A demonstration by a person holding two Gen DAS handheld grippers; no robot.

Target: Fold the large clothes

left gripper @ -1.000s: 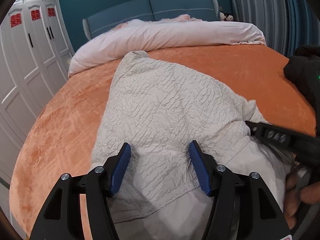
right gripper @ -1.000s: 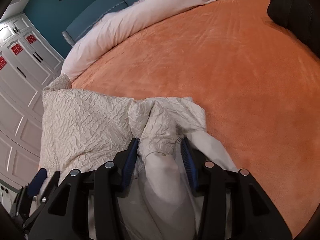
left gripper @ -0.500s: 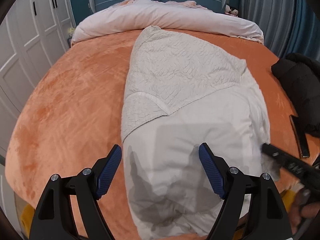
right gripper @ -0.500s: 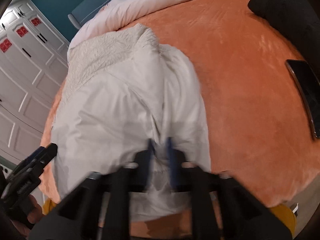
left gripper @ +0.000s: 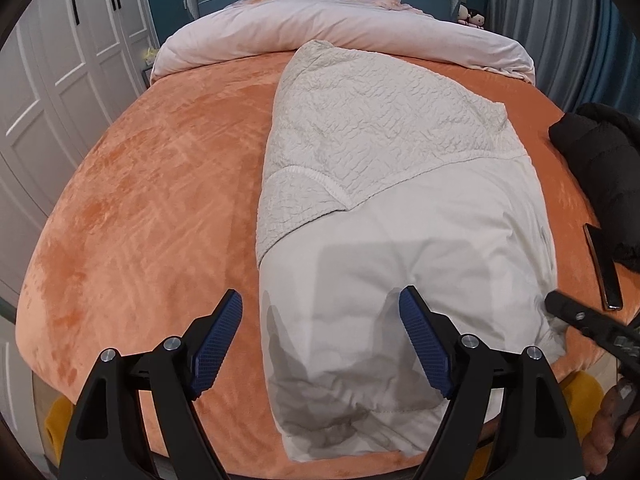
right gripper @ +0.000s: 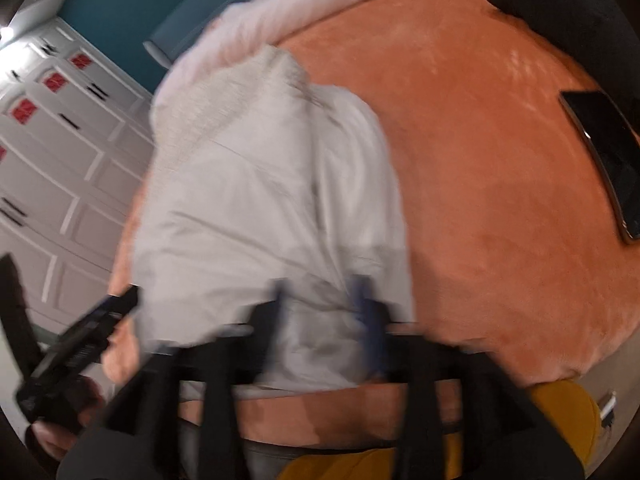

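Observation:
A large cream garment [left gripper: 400, 208] lies lengthwise on the orange bed cover [left gripper: 160, 184], with its crinkled quilted side at the far end and a smooth white layer folded over the near end. My left gripper [left gripper: 320, 304] hovers open over that near end, and its pads touch no cloth. In the right wrist view the garment [right gripper: 260, 200] is blurred. My right gripper [right gripper: 320, 300] is over its near right edge with the jaws opening. Cloth lies between the fingers but neither presses on it. One right finger [left gripper: 580, 320] shows at the garment's right edge.
A black garment [left gripper: 600, 168] and a dark phone [left gripper: 604, 272] lie on the bed to the right. A pink duvet [left gripper: 340, 28] is heaped at the headboard. White wardrobe doors [left gripper: 48, 92] stand on the left. Something yellow [right gripper: 560, 404] sits below the bed's near edge.
Both grippers pulled back to the bed's near edge, and the smooth white layer now covers the garment's near half. The right gripper shut on the cloth, then let go. The left jaws widened.

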